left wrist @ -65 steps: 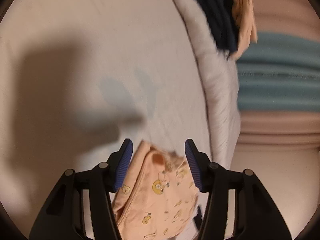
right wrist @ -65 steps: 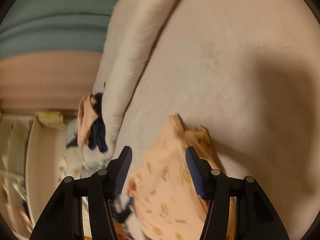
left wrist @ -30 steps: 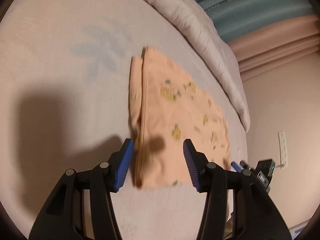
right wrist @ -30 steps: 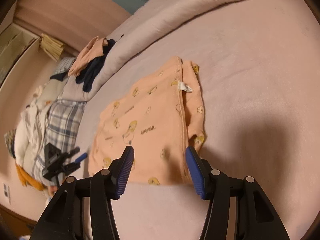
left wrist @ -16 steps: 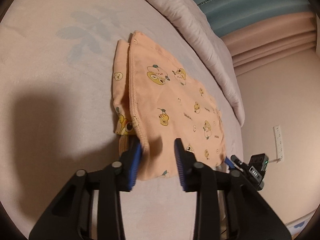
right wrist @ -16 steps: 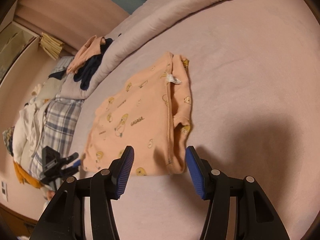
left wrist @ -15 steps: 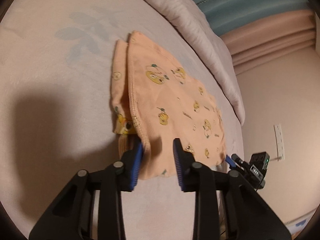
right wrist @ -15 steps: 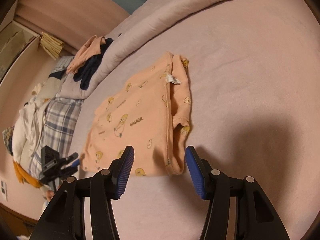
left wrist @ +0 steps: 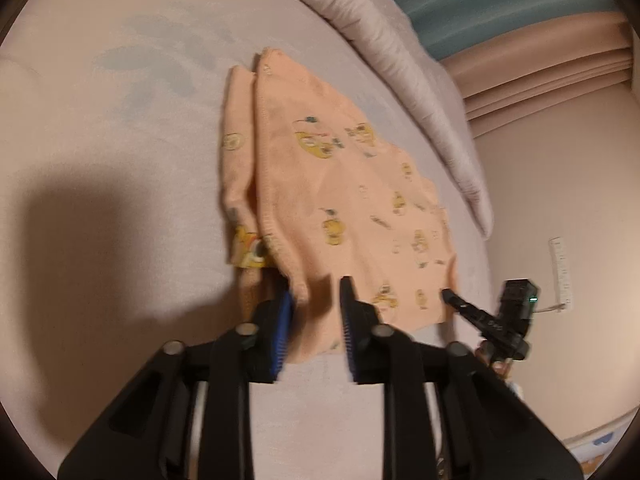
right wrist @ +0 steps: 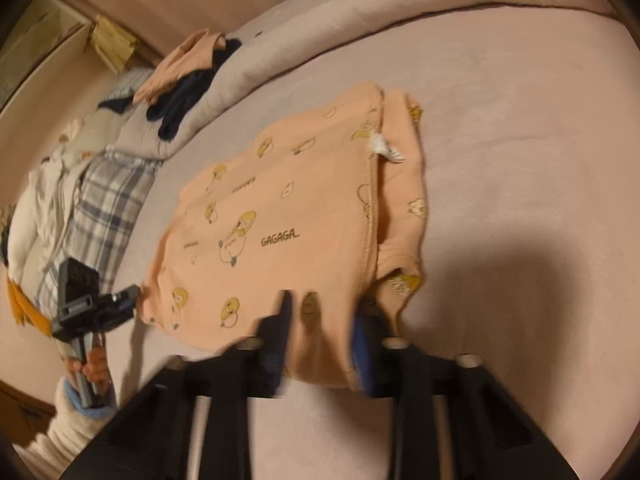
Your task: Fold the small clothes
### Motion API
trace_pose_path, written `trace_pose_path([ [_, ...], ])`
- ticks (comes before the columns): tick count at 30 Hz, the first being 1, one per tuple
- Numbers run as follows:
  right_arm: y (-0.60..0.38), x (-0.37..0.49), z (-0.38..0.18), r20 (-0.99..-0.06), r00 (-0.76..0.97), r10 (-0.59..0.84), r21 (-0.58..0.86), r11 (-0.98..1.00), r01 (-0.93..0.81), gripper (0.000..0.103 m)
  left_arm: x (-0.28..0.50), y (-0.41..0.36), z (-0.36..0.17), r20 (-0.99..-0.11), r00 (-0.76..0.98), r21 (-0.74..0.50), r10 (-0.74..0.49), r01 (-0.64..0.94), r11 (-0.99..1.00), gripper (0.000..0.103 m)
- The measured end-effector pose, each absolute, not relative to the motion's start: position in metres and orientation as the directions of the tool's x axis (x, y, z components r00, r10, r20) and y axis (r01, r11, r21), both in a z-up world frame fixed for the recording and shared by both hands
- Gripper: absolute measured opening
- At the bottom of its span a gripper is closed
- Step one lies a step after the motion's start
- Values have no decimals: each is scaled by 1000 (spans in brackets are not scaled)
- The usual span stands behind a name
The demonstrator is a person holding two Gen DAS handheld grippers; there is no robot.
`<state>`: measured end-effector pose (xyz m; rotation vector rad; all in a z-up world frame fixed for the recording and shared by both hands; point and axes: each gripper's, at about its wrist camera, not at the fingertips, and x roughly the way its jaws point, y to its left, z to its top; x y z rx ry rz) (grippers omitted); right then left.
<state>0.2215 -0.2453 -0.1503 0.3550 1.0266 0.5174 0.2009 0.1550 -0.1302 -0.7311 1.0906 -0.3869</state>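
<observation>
Bed [left wrist: 120,128] w/ pale pink sheet fills both views, rolled duvet [left wrist: 384,40] along the far edge, curtains behind. Peach printed garment [left wrist: 340,184] lies flat mid-bed, already folded over once, near hem toward the cameras.

Left claw [left wrist: 316,304] has pinched down on the near hem by the stitched fold edge; right claw [right wrist: 324,320] is likewise clamped on the near hem, fabric bunched btwn its pads.

Handling, my guess: thin knit, very light, floppy, no stiffness, so it'll sag and drag unless both corners lift together. Not fragile, not slippery on rubber pads. Best hold = the hem corners, catching all layers.

Right wrist view shows what the left can't: white neck tag [right wrist: 386,148], "GAGAGA" print, clothes pile [right wrist: 188,76] on the duvet, plaid fabric [right wrist: 104,200], and a hand [right wrist: 90,372] holding the left tool. Left wrist view alone shows a wall outlet [left wrist: 560,268].
</observation>
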Motion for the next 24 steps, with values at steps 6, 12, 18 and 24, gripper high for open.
trace_pose_path([
  [6,-264,205,-138,-630,475,615,573,780,-251,6,182,168,-127,-556,485,-774,-675,-6,634,3],
  [12,-271,196,-150,-679,448,581,546,808,-221,6,166,184,-144,-624,469,-738,-625,-92,669,4],
  [18,-269,200,-156,-745,429,510,496,854,-154,7,151,193,-138,-668,468,-697,-579,-122,707,4],
  [24,-267,187,-122,-726,556,405,377,910,-170,12,153,184,-105,-674,513,-645,-531,-60,762,21],
])
